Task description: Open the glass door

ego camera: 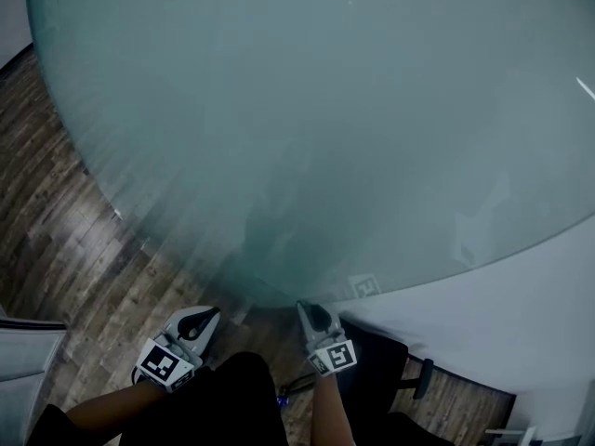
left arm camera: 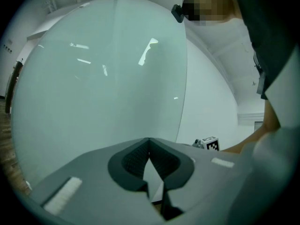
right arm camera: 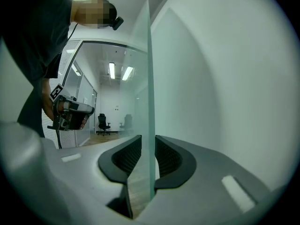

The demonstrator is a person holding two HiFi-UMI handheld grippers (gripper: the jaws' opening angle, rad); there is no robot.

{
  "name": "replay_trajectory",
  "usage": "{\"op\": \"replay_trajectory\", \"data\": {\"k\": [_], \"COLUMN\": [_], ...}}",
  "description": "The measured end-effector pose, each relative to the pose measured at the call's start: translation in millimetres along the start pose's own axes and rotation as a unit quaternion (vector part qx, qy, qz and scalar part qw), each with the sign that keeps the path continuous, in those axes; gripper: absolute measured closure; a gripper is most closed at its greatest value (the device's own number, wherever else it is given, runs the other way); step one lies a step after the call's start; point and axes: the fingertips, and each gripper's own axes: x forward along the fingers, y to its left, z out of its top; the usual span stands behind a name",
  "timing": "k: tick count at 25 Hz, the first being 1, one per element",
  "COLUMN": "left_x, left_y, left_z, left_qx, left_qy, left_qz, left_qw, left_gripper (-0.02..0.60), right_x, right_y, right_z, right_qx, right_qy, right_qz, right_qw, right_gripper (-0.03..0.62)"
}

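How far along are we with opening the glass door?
Done: the right gripper straddles the free edge of the glass door, jaws apart, not clamped. An office chair shows past that edge, so the door seems partly open. In hand: the left gripper, shut and empty, faces the pane. Left: swinging it wide; how far it stands open can't be judged.

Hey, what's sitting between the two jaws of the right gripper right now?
The free edge of the glass door stands upright between the jaws of the right gripper, one jaw on each side of the pane. The right gripper view shows this.
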Motion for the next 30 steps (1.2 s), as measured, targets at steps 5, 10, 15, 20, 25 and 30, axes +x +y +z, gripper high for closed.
{"op": "replay_trajectory", "data": {"k": [5,10,15,20,25,30], "left_x": [10,39,60,66,85,86], "left_y": [-3,-21,-28,-31,-31,-32], "left_z": [4,13,11,17,21,17], "left_qx": [-0.012,-0.02,-0.016,-0.014,-0.03,-0.036], "left_qy": [-0.003,-0.017,-0.029,-0.046,-0.055,-0.068], "left_qz": [0.041,0.061,0.085,0.125,0.153,0.169], "left_qw": [0.9991,0.9978,0.9959,0.991,0.9862,0.9826], "left_gripper": [0.581,0.581,0.581,0.581,0.581,0.58], "right_x": [10,24,44,53,68,76], "right_y": [-4,-20,-34,-52,-75,-86], "right_z": [4,14,26,31,34,32], "right_qx": [-0.014,-0.033,-0.011,-0.02,-0.027,-0.035], "right_qy": [0.001,0.002,-0.013,-0.014,-0.007,-0.002], "right_qz": [0.014,0.058,0.083,0.106,0.13,0.133], "right_qw": [1.0,0.998,0.996,0.994,0.991,0.99], "right_gripper": [0.505,0.51,0.513,0.513,0.516,0.514]}}
